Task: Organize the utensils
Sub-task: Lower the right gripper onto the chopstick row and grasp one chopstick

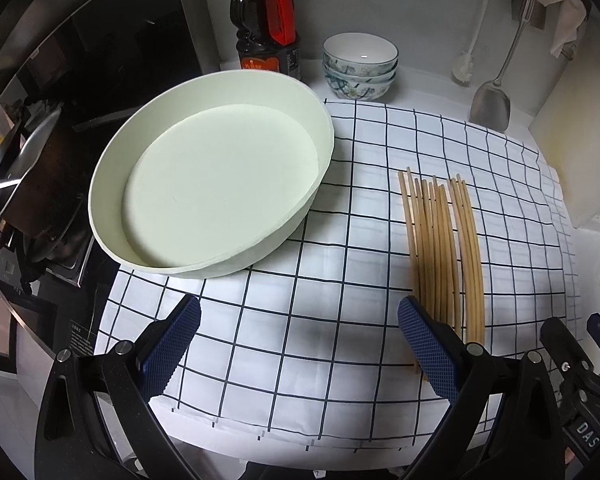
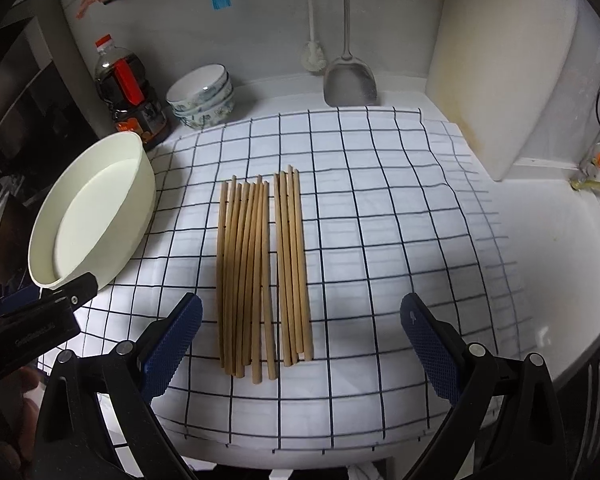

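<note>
Chopsticks of pale bamboo (image 2: 260, 272) lie side by side on the white checked cloth (image 2: 380, 220), right of the round cream tray (image 1: 204, 184), with left gripper (image 1: 300, 344) and right gripper (image 2: 300, 344) both spread wide, empty.

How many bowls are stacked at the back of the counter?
3, as far as I can see: stacked bowls beside the bottle, behind the cloth. A lower one may be hidden.

— Where are the chopsticks (image 2: 260, 276)?
— Mid-frame in the right wrist view: pale wooden sticks lying flat, roughly parallel, in two bunches on the checked cloth (image 2: 380, 208).
— And the tub (image 2: 96, 216)?
— Left of frame, round, cream, empty, upright.
</note>
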The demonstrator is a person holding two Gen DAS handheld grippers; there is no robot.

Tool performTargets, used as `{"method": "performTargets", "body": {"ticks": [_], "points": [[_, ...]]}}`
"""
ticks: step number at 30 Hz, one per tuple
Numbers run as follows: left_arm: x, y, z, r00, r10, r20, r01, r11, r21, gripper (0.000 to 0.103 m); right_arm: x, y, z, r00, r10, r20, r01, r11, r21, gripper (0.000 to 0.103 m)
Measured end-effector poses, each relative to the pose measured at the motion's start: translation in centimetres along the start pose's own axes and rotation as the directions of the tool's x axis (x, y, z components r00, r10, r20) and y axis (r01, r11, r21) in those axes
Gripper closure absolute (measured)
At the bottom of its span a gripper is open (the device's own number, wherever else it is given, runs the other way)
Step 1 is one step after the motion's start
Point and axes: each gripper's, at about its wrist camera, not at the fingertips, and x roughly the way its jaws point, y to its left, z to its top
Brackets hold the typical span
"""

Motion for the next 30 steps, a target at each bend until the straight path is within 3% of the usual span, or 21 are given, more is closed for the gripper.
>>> {"method": "performTargets", "body": {"ticks": [6,13,20,24,30], "points": [[1.8,-1.6,-0.8,0.999,-0.02,0.029,0.019,1.0,0.02,0.006,2.1,-0.8,-0.3,1.0,-0.004,0.015,0.005,0.995,-0.1,0.008],[4.6,-4.8,-1.1,0.999,-0.001,0.053,-0.005,0.994,0.107,0.006,5.5,-3.0,-0.3,0.999,0.043,-0.02,-0.044,0.997,-0.065,0.008],[7.3,-6.0,-1.0,0.998,-0.028,0.052,0.024,0.996,0.081,0.006,8.8,-4.2,0.3,1.0,0.006,-0.014,-0.007,0.999,-0.053,0.008],[9.0,-6.2,-0.8,0.999,-0.047,0.02,0.046,0.998,0.052,0.006,10.8,-4.7,0.7,0.999,-0.011,-0.053,0.009,0.999,-0.048,0.008],[10.5,-6.6,-0.5,0.999,-0.029,0.018,0.028,0.999,0.038,0.006,12.5,-4.2,1.0,0.997,-0.029,-0.071,0.023,0.997,-0.077,0.008]]}}
